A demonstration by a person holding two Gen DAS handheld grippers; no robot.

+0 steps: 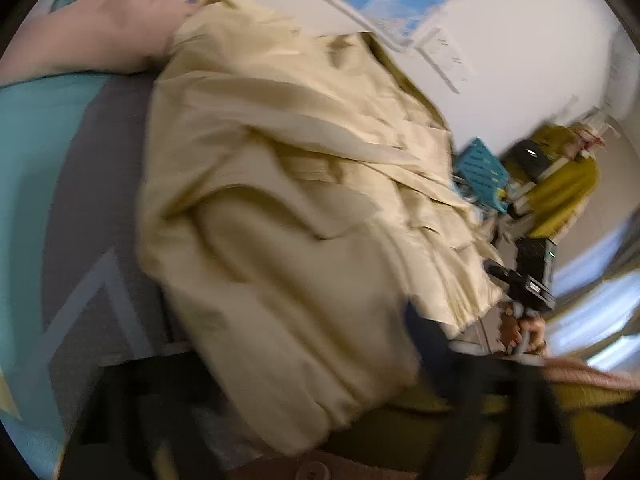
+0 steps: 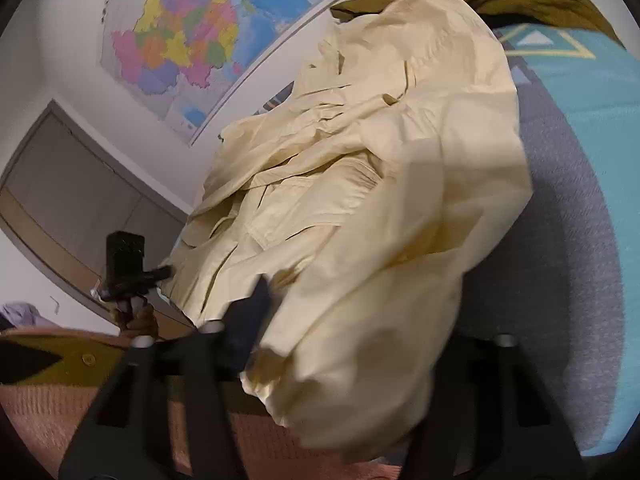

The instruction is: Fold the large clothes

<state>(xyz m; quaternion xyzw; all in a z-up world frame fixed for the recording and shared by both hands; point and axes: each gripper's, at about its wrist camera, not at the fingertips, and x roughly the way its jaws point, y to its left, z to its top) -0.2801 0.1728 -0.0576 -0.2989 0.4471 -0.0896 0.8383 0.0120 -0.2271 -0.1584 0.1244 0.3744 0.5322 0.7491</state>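
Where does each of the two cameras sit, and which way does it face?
Left wrist: on the left gripper, aimed down over the cream garment on the bed; shows the right gripper and the hand holding it.
Right wrist: on the right gripper, facing the garment and wall map; shows the left gripper.
Shared: garment, bed, map, each other's gripper.

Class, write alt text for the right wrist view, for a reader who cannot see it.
A crumpled cream-yellow garment fills the middle of the view, bunched over the right tongs, with a grey and turquoise bedcover beneath. At lower left a hand holds the left tongs at the garment's edge, and a coloured map hangs on the white wall behind.
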